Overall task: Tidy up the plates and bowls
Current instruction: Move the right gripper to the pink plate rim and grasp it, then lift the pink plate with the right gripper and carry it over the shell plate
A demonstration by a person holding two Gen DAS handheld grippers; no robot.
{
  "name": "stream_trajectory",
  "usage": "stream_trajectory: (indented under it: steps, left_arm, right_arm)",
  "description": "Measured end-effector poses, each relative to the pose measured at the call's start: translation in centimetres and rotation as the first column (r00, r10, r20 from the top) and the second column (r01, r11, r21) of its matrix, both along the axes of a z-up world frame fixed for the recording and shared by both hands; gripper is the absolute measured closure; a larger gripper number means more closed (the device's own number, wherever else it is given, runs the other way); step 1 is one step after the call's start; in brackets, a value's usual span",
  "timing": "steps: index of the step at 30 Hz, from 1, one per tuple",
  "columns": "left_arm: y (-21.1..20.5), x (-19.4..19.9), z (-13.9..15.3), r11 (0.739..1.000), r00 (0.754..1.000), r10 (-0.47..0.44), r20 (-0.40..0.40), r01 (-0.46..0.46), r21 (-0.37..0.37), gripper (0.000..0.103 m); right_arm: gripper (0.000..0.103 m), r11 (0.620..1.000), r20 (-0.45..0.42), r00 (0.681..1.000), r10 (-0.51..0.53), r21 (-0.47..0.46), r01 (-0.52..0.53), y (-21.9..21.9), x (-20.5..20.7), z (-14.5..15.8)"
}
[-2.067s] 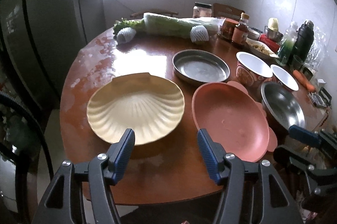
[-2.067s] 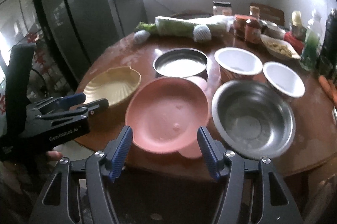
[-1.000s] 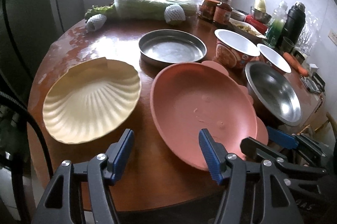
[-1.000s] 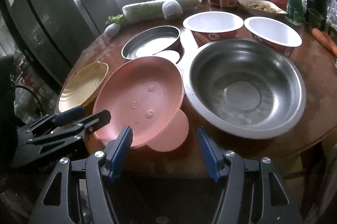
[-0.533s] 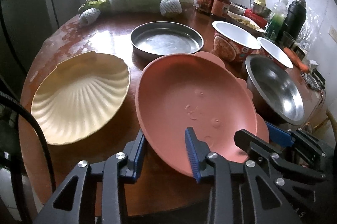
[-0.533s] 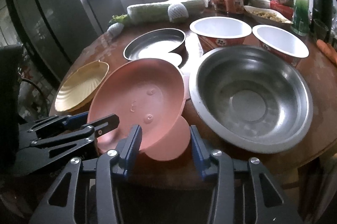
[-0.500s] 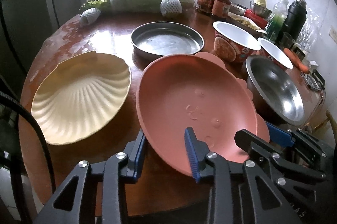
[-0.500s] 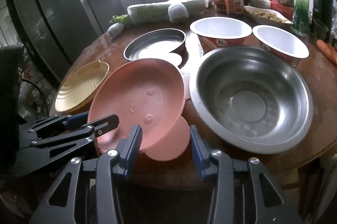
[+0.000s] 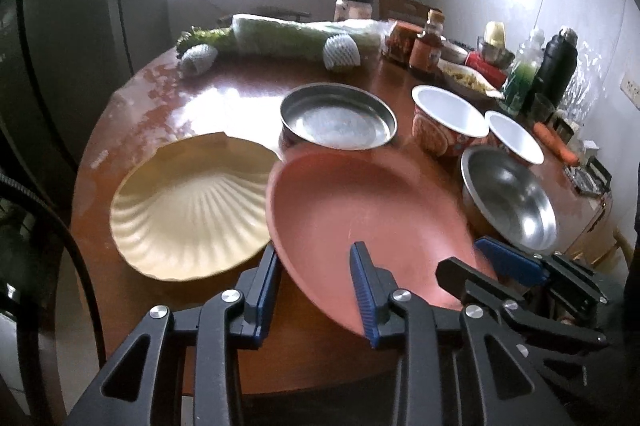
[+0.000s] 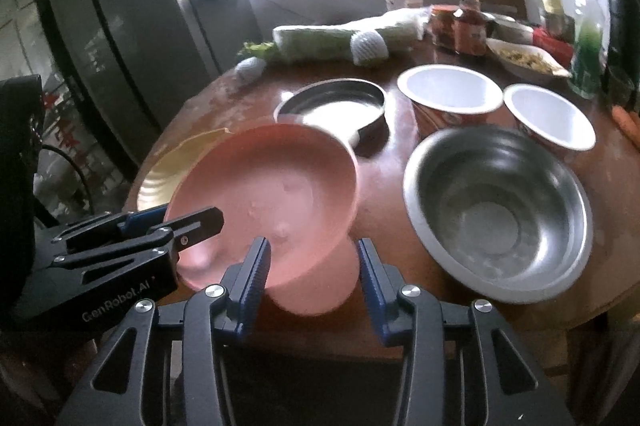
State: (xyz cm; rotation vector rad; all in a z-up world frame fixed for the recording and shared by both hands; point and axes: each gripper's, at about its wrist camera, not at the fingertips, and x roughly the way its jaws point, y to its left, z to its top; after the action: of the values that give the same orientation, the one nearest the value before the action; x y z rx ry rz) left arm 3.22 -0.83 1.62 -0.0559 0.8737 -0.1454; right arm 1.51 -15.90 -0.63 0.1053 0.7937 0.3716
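A pink plate [image 9: 360, 209] with round tabs on its rim hangs tilted above the round wooden table [image 9: 224, 97], its left edge over the cream shell-shaped plate [image 9: 188, 214]. My left gripper [image 9: 316, 286] is shut on the pink plate's near rim. My right gripper [image 10: 312, 266] is shut across one tab of the pink plate [image 10: 272, 185]. In the right wrist view the left gripper [image 10: 180, 222] shows at the plate's left side, with the shell plate [image 10: 168, 169] behind it. A steel bowl [image 10: 496, 209] sits to the right.
A shallow steel pan [image 9: 338, 117] lies behind the pink plate. Two white-lined red bowls [image 9: 448, 113] [image 9: 514, 137] stand at the right. Wrapped cabbage [image 9: 296, 35], jars, bottles and a black flask [image 9: 556, 69] line the far edge. A dark fridge [image 10: 120, 37] stands at the left.
Both grippers closed on the pink plate's near edge. The plate then rose off the table, tilted, and shifted left over the shell plate's edge.
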Motion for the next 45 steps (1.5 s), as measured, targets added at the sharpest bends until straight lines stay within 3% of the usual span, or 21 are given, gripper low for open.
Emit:
stream_trajectory:
  steps: [4, 7, 10, 14, 20, 28, 36, 45]
  left_arm:
    - [0.6, 0.1, 0.6, 0.999, 0.999, 0.031, 0.029, -0.031, 0.013, 0.069]
    - [0.8, 1.7, -0.8, 0.996, 0.998, 0.070, 0.005, -0.070, 0.054, 0.071]
    - [1.1, 2.0, -2.1, 0.996, 0.997, 0.077, -0.023, -0.076, 0.045, 0.071]
    - [1.5, 1.3, -1.3, 0.997, 0.998, 0.062, 0.007, -0.062, 0.041, 0.071]
    - [2.0, 0.3, -1.1, 0.999, 0.999, 0.040, -0.010, -0.040, -0.013, 0.070]
    - [1.4, -1.3, -1.5, 1.000, 1.000, 0.009, -0.028, -0.009, -0.007, 0.064]
    - [0.6, -0.8, -2.8, 1.000, 0.997, -0.009, -0.074, 0.008, -0.011, 0.062]
    - [-0.4, 0.2, -4.1, 1.000, 0.994, -0.007, -0.111, 0.006, -0.011, 0.062]
  right_arm:
    - [0.066, 0.999, 0.044, 0.998, 0.043, -0.012, -0.043, 1.6, 0.0, 1.1]
    - [0.071, 0.996, 0.067, 0.996, 0.063, -0.070, -0.058, 3.0, 1.0, 1.1]
    - [0.072, 0.993, 0.040, 0.997, 0.065, -0.099, -0.061, 3.5, 1.9, -0.1]
    - [0.072, 0.992, 0.104, 0.993, 0.047, -0.123, -0.034, 3.0, 0.7, 0.8]
    - [0.067, 0.997, 0.037, 0.999, 0.007, -0.076, -0.004, 1.0, -0.2, 0.5]
    - [0.066, 0.998, -0.027, 0.999, -0.027, -0.066, 0.025, -0.3, -1.0, -0.5]
    - [0.059, 0.996, -0.085, 0.994, -0.066, -0.059, 0.061, -0.8, -0.3, -1.7]
    - [0.059, 0.998, -0.122, 0.991, -0.063, -0.012, 0.062, -0.9, 1.1, -3.1]
